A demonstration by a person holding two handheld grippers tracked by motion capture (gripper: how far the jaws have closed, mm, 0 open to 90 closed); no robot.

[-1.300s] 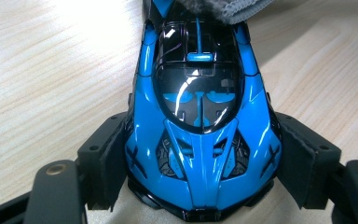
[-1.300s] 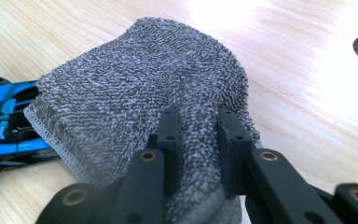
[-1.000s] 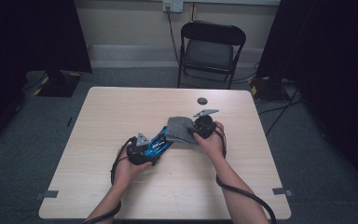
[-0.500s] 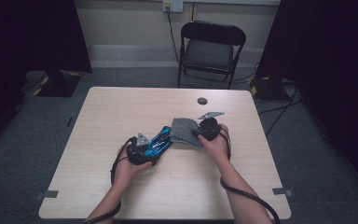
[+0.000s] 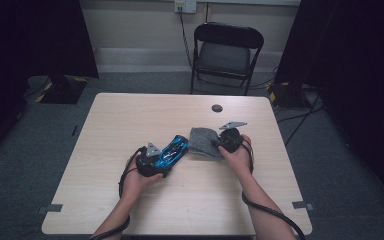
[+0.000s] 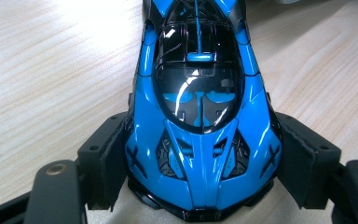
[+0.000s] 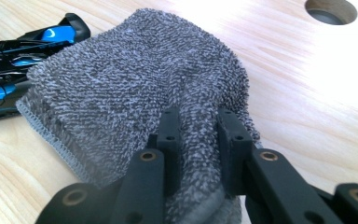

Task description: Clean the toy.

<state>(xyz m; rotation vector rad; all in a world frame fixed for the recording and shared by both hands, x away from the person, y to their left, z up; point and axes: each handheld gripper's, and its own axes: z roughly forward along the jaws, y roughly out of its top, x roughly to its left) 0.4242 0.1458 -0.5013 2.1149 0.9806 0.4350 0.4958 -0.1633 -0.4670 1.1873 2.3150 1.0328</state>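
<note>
A blue and black toy car [image 5: 171, 150] lies on the wooden table [image 5: 130, 120], its nose toward the person. My left gripper [image 5: 152, 162] is shut on the car [image 6: 200, 116], one pad [image 6: 114, 158] pressing on each flank near the front. A grey terry cloth [image 5: 204, 142] lies just right of the car, touching its far end. My right gripper [image 5: 221, 143] is shut on a fold of that cloth [image 7: 121, 88], with the fingertips [image 7: 170, 130] pinching the fabric. The car's tail [image 7: 28, 42] pokes out from under the cloth's left edge.
A round cable hole [image 5: 217, 108] sits in the table behind the cloth, also seen as the hole [image 7: 331, 10] at the top right of the right gripper view. A black folding chair [image 5: 226, 52] stands beyond the far edge. Black cables trail from both grippers.
The right gripper has dragged the grey cloth a little to the right, off the car's far end. The left gripper and the car have stayed put.
</note>
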